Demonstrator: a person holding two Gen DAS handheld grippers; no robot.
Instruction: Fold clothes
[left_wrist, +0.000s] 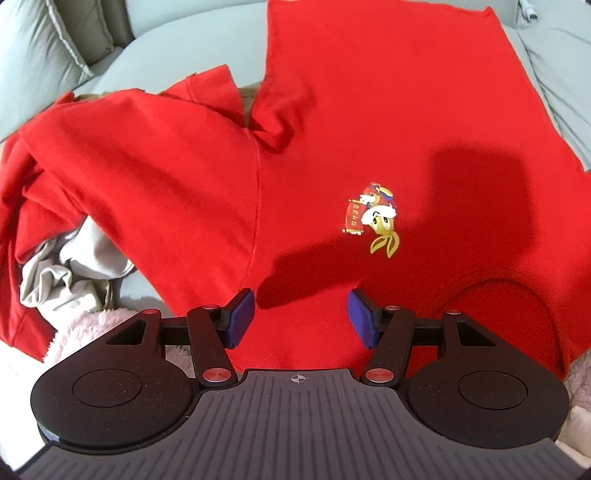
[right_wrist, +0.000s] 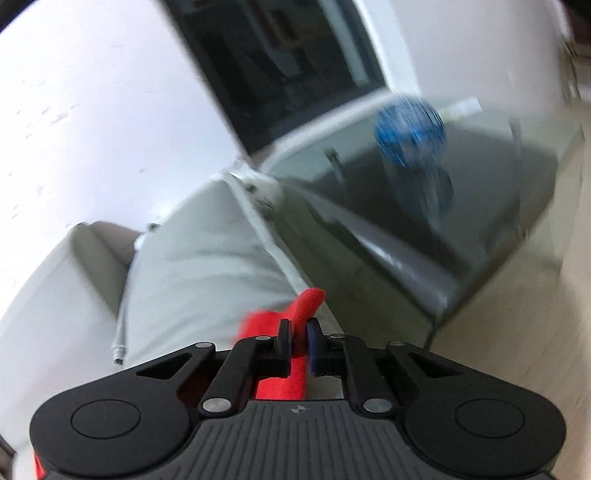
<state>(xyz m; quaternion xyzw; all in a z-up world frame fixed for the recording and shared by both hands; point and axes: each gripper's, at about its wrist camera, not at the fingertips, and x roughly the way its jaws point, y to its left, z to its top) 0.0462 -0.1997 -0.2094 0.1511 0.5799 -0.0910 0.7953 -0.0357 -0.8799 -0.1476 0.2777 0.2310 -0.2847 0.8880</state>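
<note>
Looking down through the left wrist camera, the left gripper (left_wrist: 301, 319) hangs over a red T-shirt (left_wrist: 369, 140) spread on a pale grey-green sofa (left_wrist: 207, 33). Its blue pads (left_wrist: 242, 319) stand apart with nothing pinched between them; red cloth lies below the gap, and whether the tips touch it cannot be told. A small cartoon print (left_wrist: 375, 219) sits right of centre on the shirt's chest, and the collar (left_wrist: 517, 295) curves at the near right. The left sleeve (left_wrist: 207, 92) is crumpled toward the far left. A beige garment (left_wrist: 70, 273) is bunched at the near left, partly under the red cloth, with a pink fleecy fabric (left_wrist: 92, 328) just nearer still.

From the right wrist camera, much blurred, the right gripper (right_wrist: 298, 343) is clenched on a fold of the red shirt (right_wrist: 304, 306), which pokes out beyond the fingertips and runs back between the arms. Beyond it lie the sofa's seat cushion (right_wrist: 207, 266), a dark glass-topped table (right_wrist: 424, 206) to the right with a blue round object (right_wrist: 408, 125) on it, and a dark screen (right_wrist: 280, 62) on the far wall.
</note>
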